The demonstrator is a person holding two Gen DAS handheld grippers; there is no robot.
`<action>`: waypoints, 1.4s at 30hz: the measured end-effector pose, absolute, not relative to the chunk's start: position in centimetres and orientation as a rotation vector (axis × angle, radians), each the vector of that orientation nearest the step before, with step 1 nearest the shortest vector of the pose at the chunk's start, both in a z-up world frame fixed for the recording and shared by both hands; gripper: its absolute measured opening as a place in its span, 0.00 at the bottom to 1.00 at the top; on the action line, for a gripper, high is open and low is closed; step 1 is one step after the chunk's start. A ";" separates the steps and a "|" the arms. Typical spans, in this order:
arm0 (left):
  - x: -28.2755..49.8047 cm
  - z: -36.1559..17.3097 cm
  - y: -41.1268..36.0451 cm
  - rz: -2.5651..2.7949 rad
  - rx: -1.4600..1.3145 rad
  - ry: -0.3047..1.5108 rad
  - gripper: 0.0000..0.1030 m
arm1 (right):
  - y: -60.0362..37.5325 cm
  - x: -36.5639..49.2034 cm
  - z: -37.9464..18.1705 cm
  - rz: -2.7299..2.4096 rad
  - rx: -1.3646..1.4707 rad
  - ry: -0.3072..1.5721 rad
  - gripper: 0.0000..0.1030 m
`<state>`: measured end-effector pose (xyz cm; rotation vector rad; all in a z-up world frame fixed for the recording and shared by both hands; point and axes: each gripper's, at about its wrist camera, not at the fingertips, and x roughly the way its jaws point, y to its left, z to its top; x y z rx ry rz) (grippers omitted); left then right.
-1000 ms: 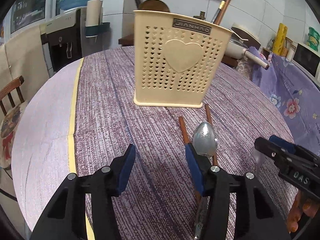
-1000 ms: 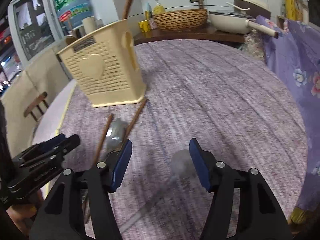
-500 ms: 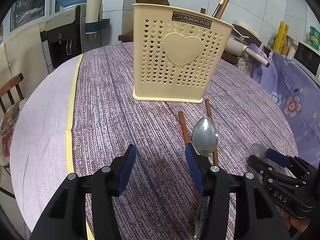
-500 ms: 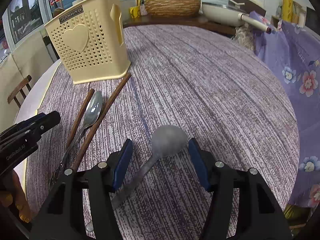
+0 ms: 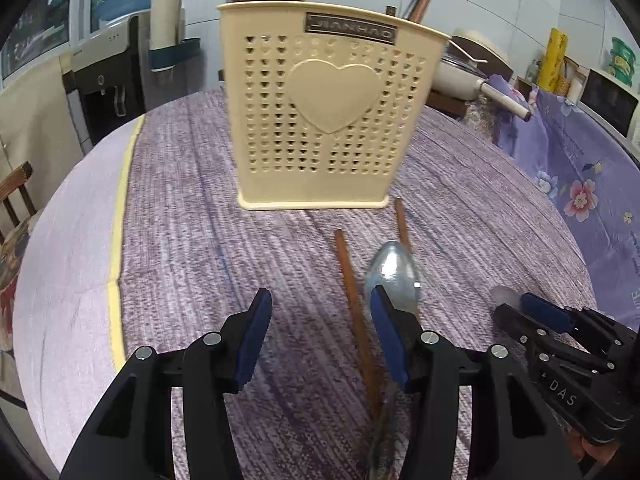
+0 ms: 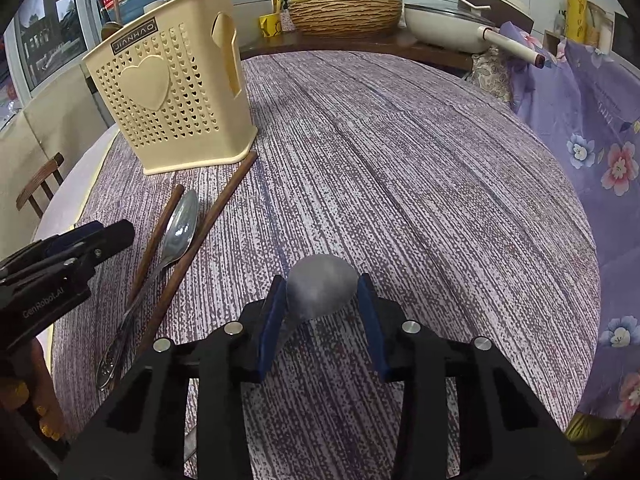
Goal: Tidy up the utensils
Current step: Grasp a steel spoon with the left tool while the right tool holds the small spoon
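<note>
**Right jaws closing round a dull grey spoon bowl**

The right hand-held gripper (image 6: pixel 322 312) has just been closing, and the bowl of a matt grey spoon (image 6: pixel 322 290) sits between its blue pads — the left pad looks to be touching the bowl's edge, the right pad shows a sliver of gap, so I judge it not yet pinched. The spoon's handle runs back under the left finger toward the camera, lying flat on the counter (image 6: pixel 420 168).

The spoon looks stiff, light and smooth. A rounded bowl is a poor place to pinch — it may squirt forward out of the pads or pivot. The neck just behind the bowl, or the handle, would give flatter faces and a steadier hold, though a thin handle lying flat leaves little to get under.

The left hand-held gripper (image 5: pixel 318 320) stands half apart with nothing between its pads. Just beyond its right finger lies a shiny metal spoon (image 5: pixel 394 276) between two wooden chopsticks (image 5: pixel 352 300); further ahead stands the cream utensil holder (image 5: pixel 320 120), upright, already holding a few tall items.
</note>
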<state>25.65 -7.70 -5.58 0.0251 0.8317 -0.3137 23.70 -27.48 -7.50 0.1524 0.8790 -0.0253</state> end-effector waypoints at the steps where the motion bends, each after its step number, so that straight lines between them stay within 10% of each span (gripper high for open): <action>1: 25.6 -5.5 -8.1 -0.340 0.032 0.834 0.50 | -27.7 23.7 -7.5 -0.017 0.167 0.880 0.37; 19: 28.5 -6.7 -13.5 -0.527 0.236 0.863 0.58 | -28.6 23.2 -7.4 -0.022 0.197 0.875 0.37; 26: 29.0 -6.7 -12.7 -0.538 0.176 0.902 0.35 | -28.6 23.2 -7.5 -0.020 0.199 0.871 0.37; 42: 27.8 -4.3 -10.8 -0.526 0.068 0.826 0.34 | -28.7 22.0 -5.3 -0.005 0.188 0.755 0.37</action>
